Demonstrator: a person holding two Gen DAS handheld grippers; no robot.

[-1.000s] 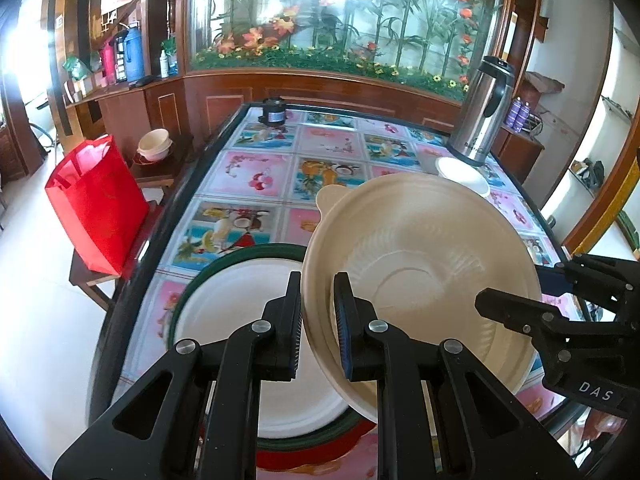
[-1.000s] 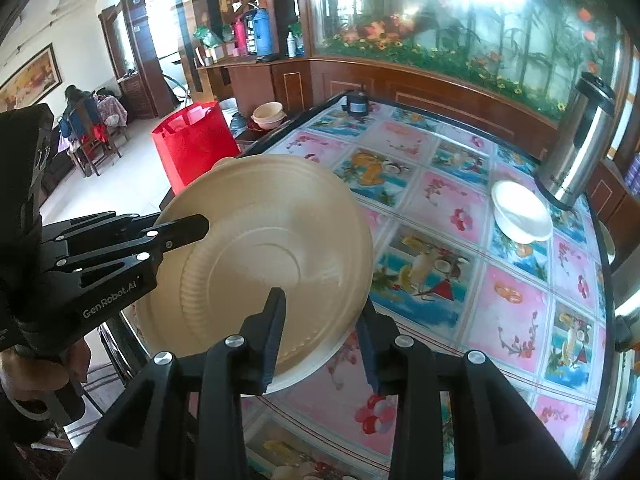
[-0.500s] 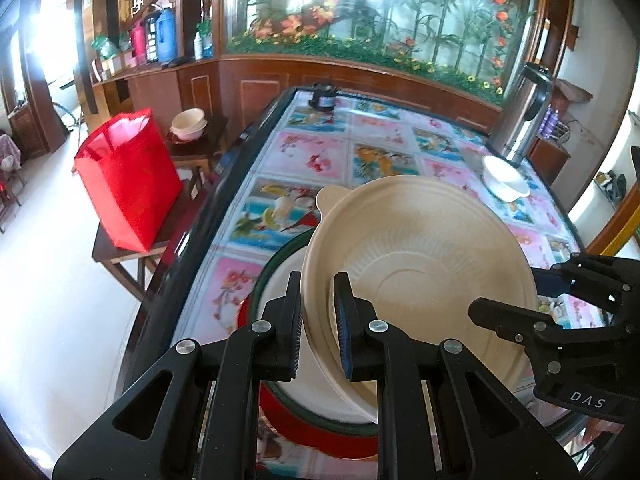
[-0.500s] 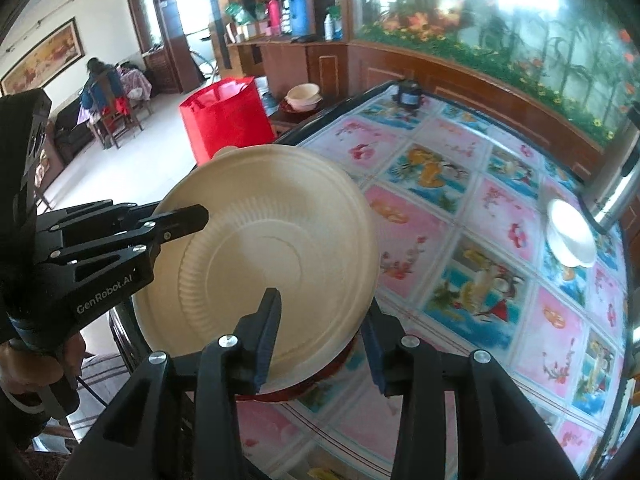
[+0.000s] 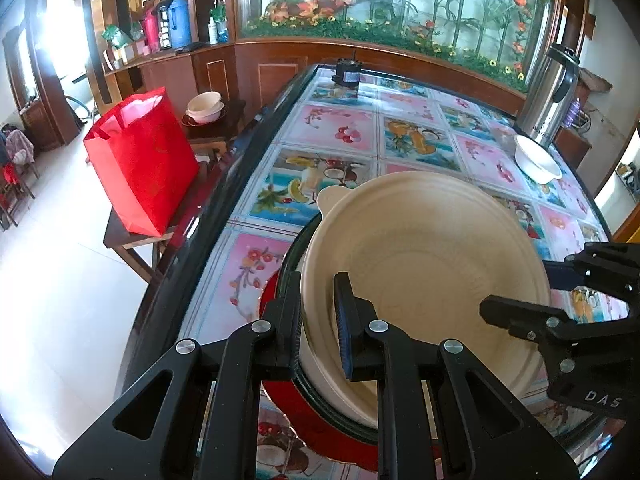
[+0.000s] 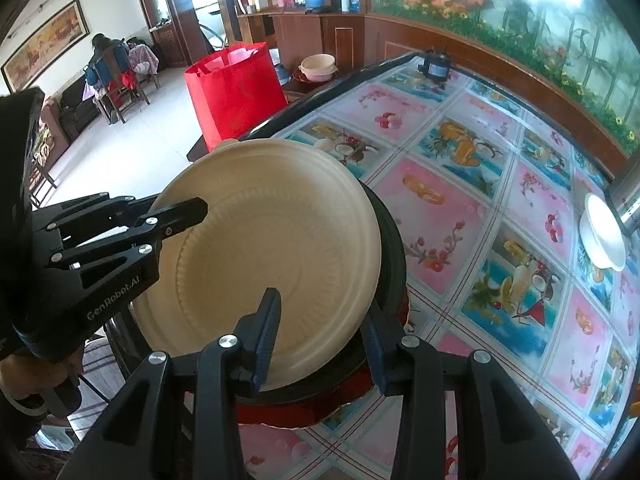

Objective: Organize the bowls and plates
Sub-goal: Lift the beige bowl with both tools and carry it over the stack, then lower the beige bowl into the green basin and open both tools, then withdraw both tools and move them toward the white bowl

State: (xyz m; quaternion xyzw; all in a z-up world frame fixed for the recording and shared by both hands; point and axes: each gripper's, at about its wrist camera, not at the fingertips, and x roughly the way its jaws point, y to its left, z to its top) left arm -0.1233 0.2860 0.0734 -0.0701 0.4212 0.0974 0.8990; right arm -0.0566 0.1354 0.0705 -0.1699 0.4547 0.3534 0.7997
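Note:
A beige paper plate (image 5: 432,264) hangs tilted just over a stack at the table's near corner: a dark-green-rimmed plate (image 5: 290,256) on a red plate (image 5: 270,292). My left gripper (image 5: 318,280) is shut on the beige plate's left rim. In the right wrist view the same plate (image 6: 272,240) covers most of the dark-rimmed plate (image 6: 394,256) and the red plate (image 6: 280,412). My right gripper (image 6: 322,300) straddles the plate's near rim with its jaws apart, and the pads are not pressing. The left gripper (image 6: 180,208) shows at the plate's far side.
A white bowl (image 5: 536,160) and a steel thermos (image 5: 550,96) stand at the table's right side. A small black object (image 5: 347,74) sits at the far end. Left of the table edge (image 5: 192,248), a low side table carries a red bag (image 5: 142,164) and bowls (image 5: 205,107).
Both grippers have come down and toward the near corner with the beige plate, which now sits low over the stack. The right gripper's jaws have widened around the rim.

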